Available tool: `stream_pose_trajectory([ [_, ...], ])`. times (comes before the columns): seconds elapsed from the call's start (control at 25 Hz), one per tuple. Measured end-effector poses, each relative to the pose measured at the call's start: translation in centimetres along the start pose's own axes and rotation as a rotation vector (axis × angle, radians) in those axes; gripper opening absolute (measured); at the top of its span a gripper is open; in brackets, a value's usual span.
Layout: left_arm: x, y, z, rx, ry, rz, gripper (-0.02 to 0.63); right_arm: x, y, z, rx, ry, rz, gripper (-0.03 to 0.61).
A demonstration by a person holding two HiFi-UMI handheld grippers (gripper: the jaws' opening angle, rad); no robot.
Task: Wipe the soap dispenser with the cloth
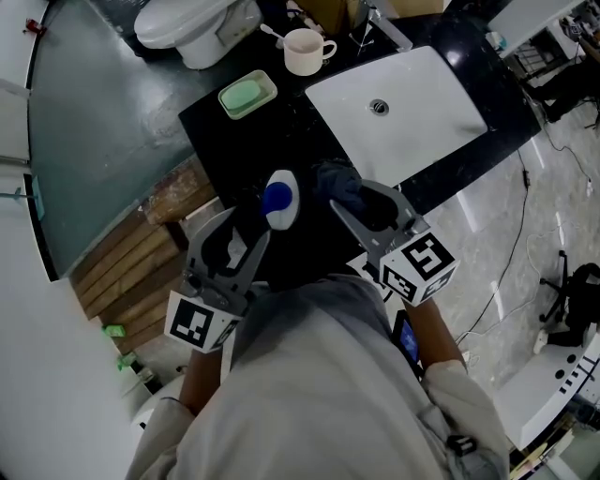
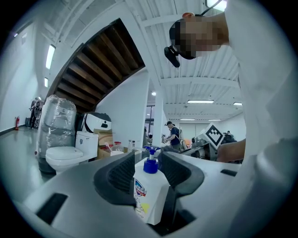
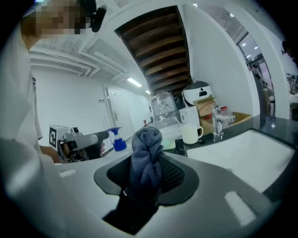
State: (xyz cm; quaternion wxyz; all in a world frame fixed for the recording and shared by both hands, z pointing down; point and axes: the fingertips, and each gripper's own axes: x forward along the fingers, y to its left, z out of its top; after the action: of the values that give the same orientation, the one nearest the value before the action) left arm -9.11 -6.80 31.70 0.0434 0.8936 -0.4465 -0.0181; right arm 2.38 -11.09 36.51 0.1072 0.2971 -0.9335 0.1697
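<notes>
The white soap dispenser (image 1: 279,200) with a blue pump stands upright above the black counter, held in my left gripper (image 1: 251,221). In the left gripper view the bottle (image 2: 150,191) sits squeezed between both jaws, its blue pump (image 2: 150,163) on top. My right gripper (image 1: 352,199) is shut on a dark blue-grey cloth (image 1: 339,184), bunched up just right of the dispenser. In the right gripper view the cloth (image 3: 145,160) sticks up between the jaws, and the dispenser's blue pump (image 3: 118,140) shows to the left with a small gap between them.
A white sink (image 1: 398,111) with a tap (image 1: 386,28) lies beyond the right gripper. A white mug (image 1: 306,51) and a green soap dish (image 1: 247,94) stand at the counter's far side. A toilet (image 1: 192,26) is on the floor at the far left.
</notes>
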Motion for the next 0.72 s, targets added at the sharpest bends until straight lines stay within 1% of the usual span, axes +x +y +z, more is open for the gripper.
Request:
stream_pose_trajectory([
  [0.12, -0.5, 0.2, 0.3, -0.012, 0.008, 0.035, 0.167, -0.7, 1.0, 1.8, -0.066, -0.062, -0.021, 0.138],
  [0.24, -0.8, -0.2, 1.2, -0.011, -0.024, 0.066, 0.163, -1.8, 1.8, 3.4, -0.095, -0.123, -0.043, 0.137],
  [0.28, -1.0, -0.2, 1.4, -0.008, -0.032, 0.079, 0.149, -2.2, 2.0, 3.8, -0.105, -0.138, -0.048, 0.137],
  [0.32, -1.1, -0.2, 1.8, -0.002, -0.048, 0.093, 0.110, -2.5, 2.2, 4.2, -0.116, -0.150, -0.052, 0.135],
  [0.4, -1.2, 0.1, 2.6, 0.004, -0.075, 0.125, 0.054, -3.0, 2.6, 4.8, -0.133, -0.163, -0.053, 0.133],
  [0.48, -1.3, 0.2, 3.0, 0.010, -0.077, 0.145, 0.020, -3.4, 2.9, 5.0, -0.146, -0.162, -0.050, 0.132],
  [0.64, -1.0, 0.2, 3.3, 0.042, -0.051, 0.177, 0.008, -3.7, 3.3, 5.2, -0.166, -0.153, -0.037, 0.127],
  [0.72, -1.0, 0.1, 3.2, 0.032, -0.036, 0.182, 0.006, -3.9, 3.6, 5.4, -0.172, -0.159, -0.030, 0.126],
])
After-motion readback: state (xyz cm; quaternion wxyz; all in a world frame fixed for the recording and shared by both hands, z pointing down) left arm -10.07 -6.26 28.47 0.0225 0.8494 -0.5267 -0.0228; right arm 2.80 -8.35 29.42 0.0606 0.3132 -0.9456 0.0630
